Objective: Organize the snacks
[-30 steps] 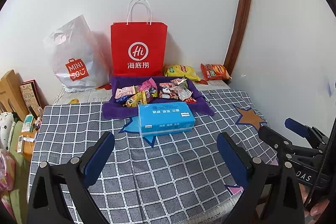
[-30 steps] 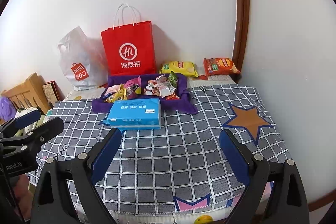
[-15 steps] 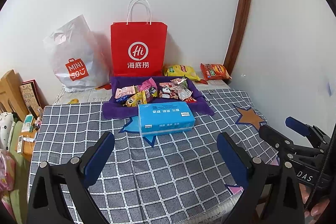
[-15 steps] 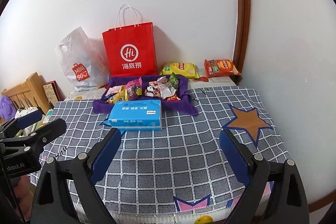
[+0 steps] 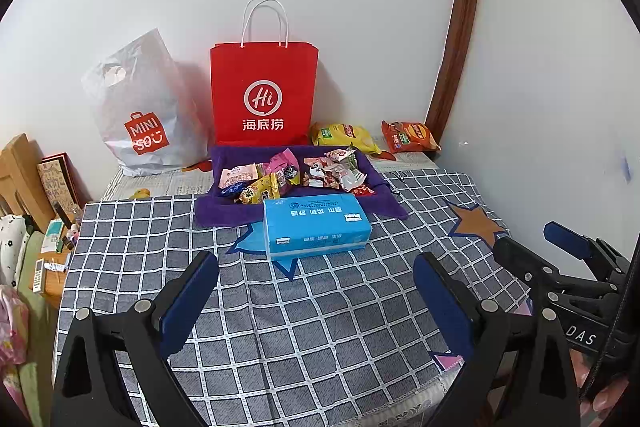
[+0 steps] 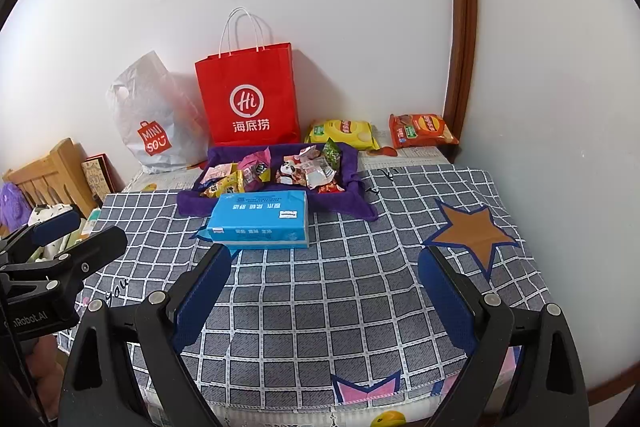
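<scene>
A purple cloth tray [image 5: 224, 163] [image 6: 352, 163] at the back of the table holds several small wrapped snacks [image 5: 292, 171] [image 6: 280, 171]. A yellow chip bag [image 5: 344, 137] [image 6: 342, 133] and an orange chip bag [image 5: 410, 135] [image 6: 422, 131] lie behind it by the wall. A blue tissue pack [image 5: 316, 225] [image 6: 262, 221] lies in front of the tray. My left gripper [image 5: 316, 291] hovers open over the near cloth, nothing between its blue pads. My right gripper [image 6: 326, 287] is open too, empty, well short of the pack.
A red paper bag [image 5: 264, 95] [image 6: 248, 95] and a white plastic bag [image 5: 144, 111] [image 6: 156, 115] stand against the wall. The grey checked tablecloth [image 5: 320, 327] [image 6: 360, 299] covers the table. A wooden rack [image 6: 52, 171] and clutter sit off the left edge.
</scene>
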`<state>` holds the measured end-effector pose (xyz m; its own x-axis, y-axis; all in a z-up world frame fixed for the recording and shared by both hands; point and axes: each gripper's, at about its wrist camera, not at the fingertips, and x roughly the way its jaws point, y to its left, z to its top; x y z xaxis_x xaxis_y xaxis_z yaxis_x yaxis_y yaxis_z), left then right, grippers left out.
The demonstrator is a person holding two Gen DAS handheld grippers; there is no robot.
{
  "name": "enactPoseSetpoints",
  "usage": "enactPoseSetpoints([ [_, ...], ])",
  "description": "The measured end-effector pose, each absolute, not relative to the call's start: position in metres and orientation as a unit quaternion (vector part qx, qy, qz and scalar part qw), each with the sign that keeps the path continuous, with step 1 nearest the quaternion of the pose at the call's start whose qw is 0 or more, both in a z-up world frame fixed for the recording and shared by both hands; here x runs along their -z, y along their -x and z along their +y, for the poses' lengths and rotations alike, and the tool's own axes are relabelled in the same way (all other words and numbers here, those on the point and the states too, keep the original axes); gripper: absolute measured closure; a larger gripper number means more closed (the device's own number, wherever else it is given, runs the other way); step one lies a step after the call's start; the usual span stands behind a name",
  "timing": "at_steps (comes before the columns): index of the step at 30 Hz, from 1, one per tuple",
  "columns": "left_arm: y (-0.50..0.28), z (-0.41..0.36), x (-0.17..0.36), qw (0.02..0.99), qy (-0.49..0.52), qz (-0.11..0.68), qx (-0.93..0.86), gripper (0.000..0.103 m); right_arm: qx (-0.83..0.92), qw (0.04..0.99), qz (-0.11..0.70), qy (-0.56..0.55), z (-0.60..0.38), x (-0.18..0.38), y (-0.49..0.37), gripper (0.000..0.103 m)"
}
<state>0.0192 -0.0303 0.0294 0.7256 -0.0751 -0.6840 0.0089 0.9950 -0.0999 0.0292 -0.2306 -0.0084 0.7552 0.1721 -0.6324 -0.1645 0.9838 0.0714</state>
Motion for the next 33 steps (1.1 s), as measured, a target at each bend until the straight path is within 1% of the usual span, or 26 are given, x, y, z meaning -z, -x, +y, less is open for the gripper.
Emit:
enactPoseSetpoints([
  [33, -0.0181, -0.0321, -0.0311, 0.928, 0.045, 0.369, 0.025, 0.005, -0.095, 0.938, 0.334, -0.005, -0.2296, 0.006, -0.0261, 0.009],
])
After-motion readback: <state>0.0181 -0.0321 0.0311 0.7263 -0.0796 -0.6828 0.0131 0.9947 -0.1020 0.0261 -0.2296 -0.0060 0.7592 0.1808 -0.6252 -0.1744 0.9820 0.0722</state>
